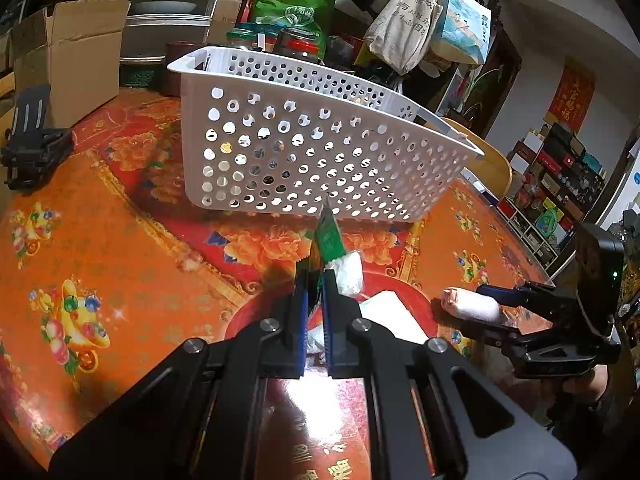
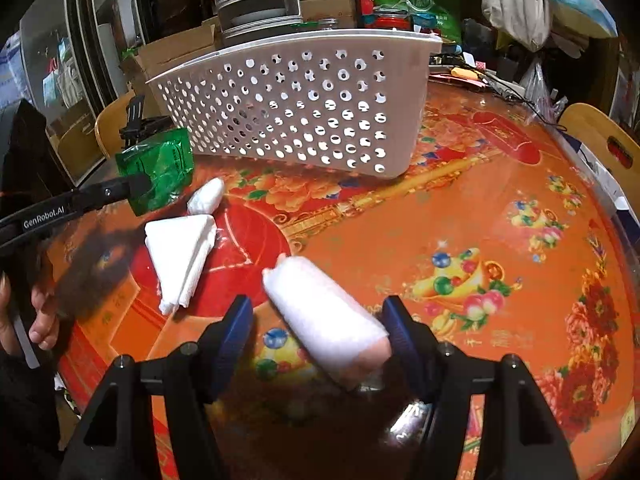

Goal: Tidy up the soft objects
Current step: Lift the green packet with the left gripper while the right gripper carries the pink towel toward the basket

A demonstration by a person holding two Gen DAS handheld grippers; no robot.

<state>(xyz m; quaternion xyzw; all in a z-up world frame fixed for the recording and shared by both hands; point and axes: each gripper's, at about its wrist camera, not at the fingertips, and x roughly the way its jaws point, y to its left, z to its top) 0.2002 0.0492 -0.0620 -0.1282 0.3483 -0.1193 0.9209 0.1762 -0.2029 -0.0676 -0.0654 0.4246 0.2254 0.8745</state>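
My left gripper (image 1: 315, 292) is shut on a green plastic packet (image 1: 328, 236), held edge-on above the table; it also shows in the right wrist view (image 2: 158, 170). My right gripper (image 2: 318, 312) is open around a white rolled cloth (image 2: 326, 314) that lies on the table between its fingers, touching the right finger; the roll also shows in the left wrist view (image 1: 472, 306). A small white wad (image 2: 206, 196) and a folded white tissue (image 2: 182, 258) lie on the table. The white perforated basket (image 1: 304, 148) stands behind them.
The round table (image 2: 500, 208) has a red and orange floral cover. A black phone stand (image 1: 32, 136) sits at its left edge. Cardboard boxes (image 1: 76, 52), jars, bags and wooden chairs (image 2: 608, 148) crowd around the far side.
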